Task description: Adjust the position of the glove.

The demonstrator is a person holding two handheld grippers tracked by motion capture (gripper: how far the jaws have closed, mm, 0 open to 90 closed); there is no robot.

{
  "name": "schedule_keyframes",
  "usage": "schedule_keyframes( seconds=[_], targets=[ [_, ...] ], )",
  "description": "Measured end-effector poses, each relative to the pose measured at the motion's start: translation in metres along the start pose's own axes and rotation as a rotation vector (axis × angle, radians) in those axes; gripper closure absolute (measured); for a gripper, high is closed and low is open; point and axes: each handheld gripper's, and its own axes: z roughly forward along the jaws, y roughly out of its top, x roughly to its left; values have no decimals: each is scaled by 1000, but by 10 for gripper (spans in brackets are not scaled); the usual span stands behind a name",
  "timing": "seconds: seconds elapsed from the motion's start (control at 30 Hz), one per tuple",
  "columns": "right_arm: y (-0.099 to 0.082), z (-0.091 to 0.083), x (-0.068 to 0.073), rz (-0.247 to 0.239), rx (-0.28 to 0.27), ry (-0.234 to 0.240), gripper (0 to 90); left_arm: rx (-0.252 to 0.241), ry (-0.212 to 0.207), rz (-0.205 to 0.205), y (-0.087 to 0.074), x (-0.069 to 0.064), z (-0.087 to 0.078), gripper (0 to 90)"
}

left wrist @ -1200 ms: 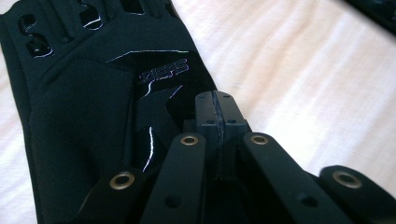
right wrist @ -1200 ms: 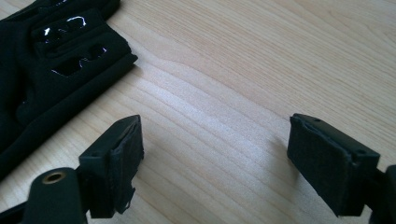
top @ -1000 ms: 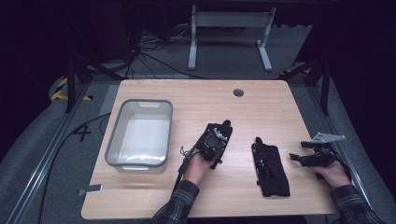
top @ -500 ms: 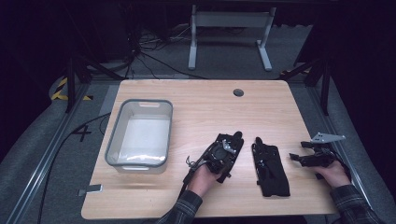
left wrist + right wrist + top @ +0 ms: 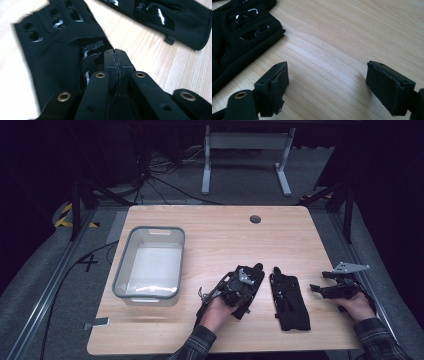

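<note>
Since the earlier frames the left hand-held gripper (image 5: 252, 279) has slid from frame centre toward lower right, dragging a black glove (image 5: 57, 52) across the tabletop (image 5: 220, 230) until it sits just beside the second black glove (image 5: 289, 296). Left jaws are pinched tight on the glove fabric in the left gripper view, pads pressed together with cloth bunched at their left. Second glove lies flat, lower centre-right of the high view, fingers pointing up-frame; its cuff crosses the upper right of the left gripper view. Right hand-held gripper (image 5: 327, 289) hovers at the far right edge, jaws spread wide with nothing between them, bare wood below in the right gripper view, second glove's edge at upper left there. Clear plastic bin (image 5: 150, 292) sits at left, looks empty. Judgement: gloves now brought side by side, pairing roughly half done; aligning or stacking them, and maybe binning, is left. Right side not yet engaged.
</note>
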Motion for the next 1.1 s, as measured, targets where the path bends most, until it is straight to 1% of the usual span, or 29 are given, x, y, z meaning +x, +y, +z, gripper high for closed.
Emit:
schedule_keyframes(
  seconds=[0.1, 0.27, 0.3, 0.33, 0.37, 0.47, 0.57, 0.67, 0.87, 1.1],
  targets=[
    [0, 0, 0, 0, 0, 0, 189, -5, 27, -19, -6, 10, -9, 890],
    [0, 0, 0, 0, 0, 0, 189, -3, 85, -60, -19, 20, -19, 894],
    [0, 0, 0, 0, 0, 0, 189, -4, 99, -75, -22, 21, -20, 894],
    [0, 0, 0, 0, -1, 1, 189, -2, 108, -75, -23, 22, -20, 894],
    [0, 0, 0, 0, 0, 0, 189, 1, 125, -83, -25, 22, -20, 894],
    [0, 0, 0, 0, 0, 0, 189, 29, 153, -87, -26, 24, -16, 895],
    [0, 0, 0, 0, -1, 1, 189, 64, 152, -86, -28, 24, -10, 896],
    [0, 0, 0, 0, 0, 0, 189, 80, 134, -78, -27, 23, -8, 896],
    [0, 0, 0, 0, 0, 0, 189, 86, 110, -47, -25, 12, -2, 896],
    [0, 0, 0, 0, 0, 0, 189, 97, 59, -1, -22, -2, 3, 898]
  ],
)
